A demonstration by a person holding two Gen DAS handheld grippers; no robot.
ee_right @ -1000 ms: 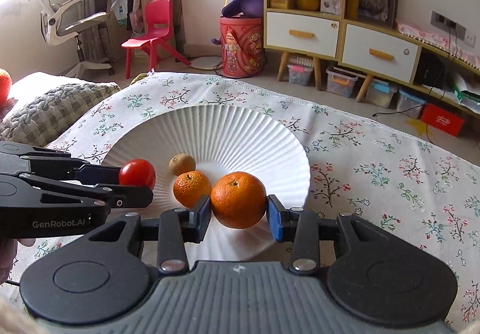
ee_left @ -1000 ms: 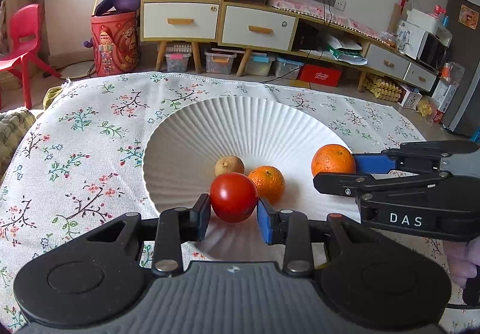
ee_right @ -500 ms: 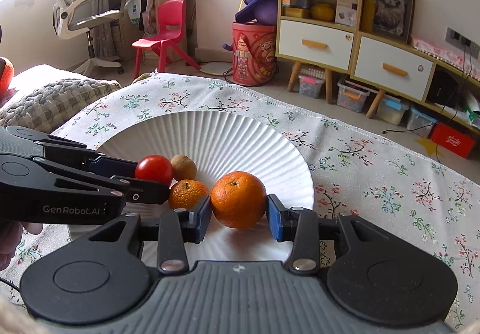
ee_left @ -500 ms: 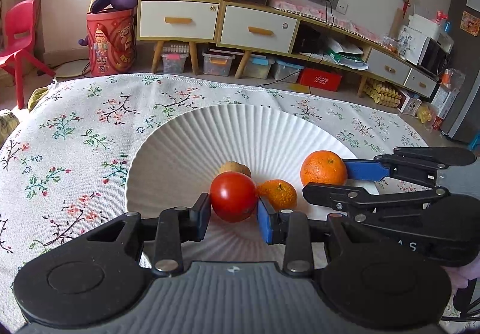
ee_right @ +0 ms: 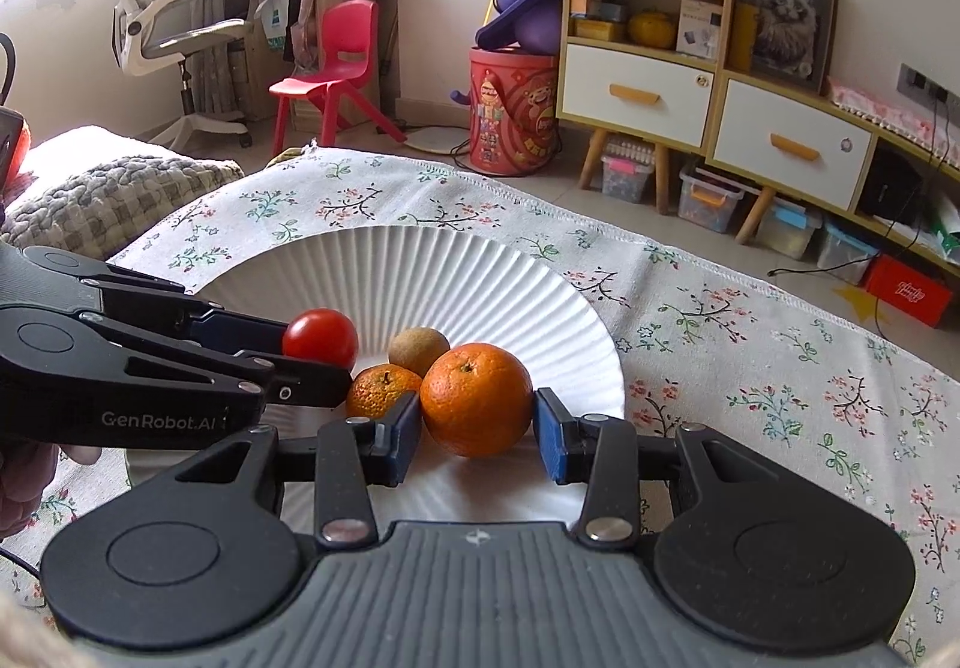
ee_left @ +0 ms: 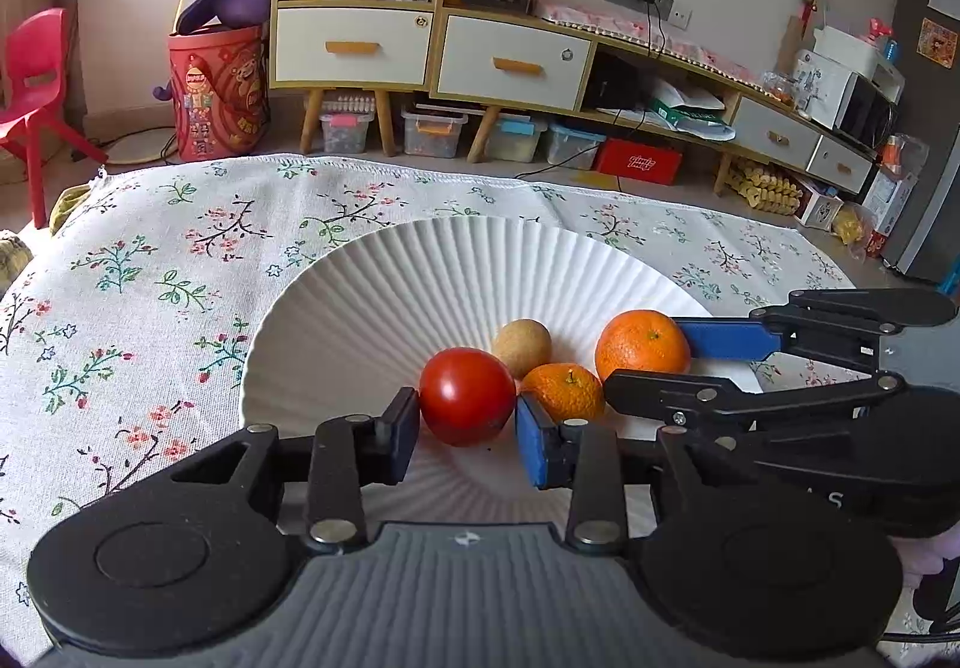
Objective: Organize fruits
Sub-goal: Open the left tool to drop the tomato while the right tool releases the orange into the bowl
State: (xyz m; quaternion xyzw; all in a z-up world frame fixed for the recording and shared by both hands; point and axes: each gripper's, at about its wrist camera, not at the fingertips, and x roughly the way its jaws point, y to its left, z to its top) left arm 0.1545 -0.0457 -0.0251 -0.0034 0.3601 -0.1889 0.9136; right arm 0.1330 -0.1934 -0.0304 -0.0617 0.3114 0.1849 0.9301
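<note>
Left tool (ee_left: 467, 428): pads pinch the tomato (ee_left: 467, 395) on both flanks; fruit sits low over the near part of the white ribbed plate (ee_left: 384, 308). Cannot tell whether it touches the plate or is just off it.

Right tool (ee_right: 477, 431): pads clamp the large orange (ee_right: 476, 399) left and right, above the near rim of the plate. From the left wrist view this tool (ee_left: 645, 353) reaches in from the side with the orange (ee_left: 642, 342) at its tips.

Loose fruit: small mandarin (ee_left: 562, 391) and brown kiwi-like fruit (ee_left: 521, 347) lie on the plate, close together, between the two held fruits. Mandarin is just beside the left tool's right pad; contact unclear.

Surface: floral cloth (ee_left: 150, 272) under the plate; no other fruit in view on it.

Step in hand (judged): both tools at the placing stage, each carrying one fruit to the plate.

Next move calls for: settling each fruit onto the plate and spreading the pads slowly, as round fruit may roll down the sloped ribs toward the centre. Left tool should avoid nudging the mandarin when it opens.
</note>
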